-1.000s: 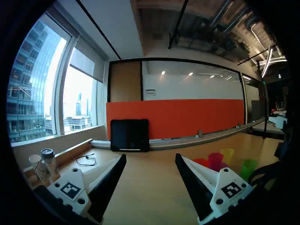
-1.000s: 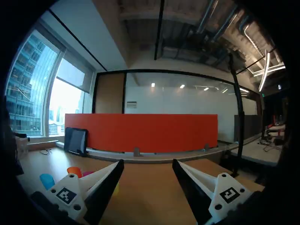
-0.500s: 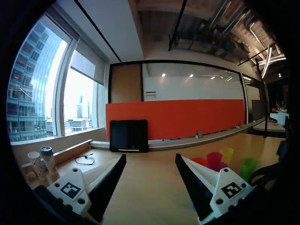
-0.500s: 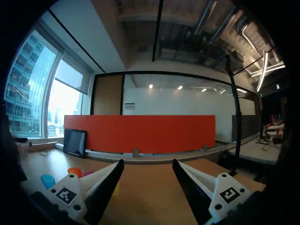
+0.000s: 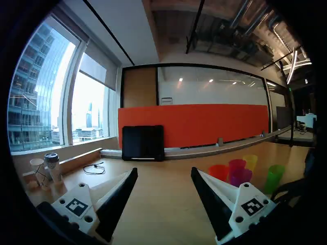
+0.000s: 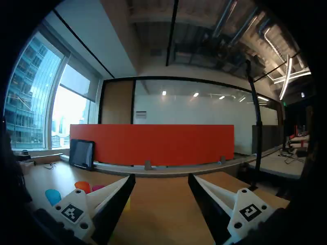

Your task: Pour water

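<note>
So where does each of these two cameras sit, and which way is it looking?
Left gripper view: rides the left gripper, faces across the wooden desk to the orange partition; its open fingers show below.
Right gripper view: rides the right gripper, faces likewise; its open fingers show too.
Shared: desk, partition, black tablet, coloured cups.

Tall windows (image 5: 41,102) throw daylight across the wooden worktop (image 5: 163,194); an orange partition (image 5: 204,124) stands before a glass wall (image 5: 212,92) under exposed ceiling pipes (image 5: 245,24).
</note>
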The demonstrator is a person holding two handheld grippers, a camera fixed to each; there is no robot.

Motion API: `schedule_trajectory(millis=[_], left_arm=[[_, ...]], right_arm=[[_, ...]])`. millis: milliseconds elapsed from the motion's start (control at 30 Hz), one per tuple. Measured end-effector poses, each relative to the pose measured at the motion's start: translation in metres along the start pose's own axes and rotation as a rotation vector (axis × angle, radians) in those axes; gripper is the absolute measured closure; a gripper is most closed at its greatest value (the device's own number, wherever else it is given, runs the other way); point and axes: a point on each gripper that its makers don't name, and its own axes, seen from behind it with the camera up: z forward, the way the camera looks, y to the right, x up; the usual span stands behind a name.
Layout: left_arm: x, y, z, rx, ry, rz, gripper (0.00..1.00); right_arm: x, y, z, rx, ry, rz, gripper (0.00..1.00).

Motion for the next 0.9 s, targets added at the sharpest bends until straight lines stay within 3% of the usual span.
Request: schedule_trajectory(millis=[400,900], left_arm=[[-0.018,-0.011,0.003,0.002,-0.013,-0.028,0.03],[-0.031,-0.010,0.005,-0.005,-0.025,-0.050,0.03]], right_arm=[[0.006,-0.008,0.001,0.001,0.006,-0.004,0.00],[0.011,-0.017,0.005,0.014,0.014,-0.008,0.00]])
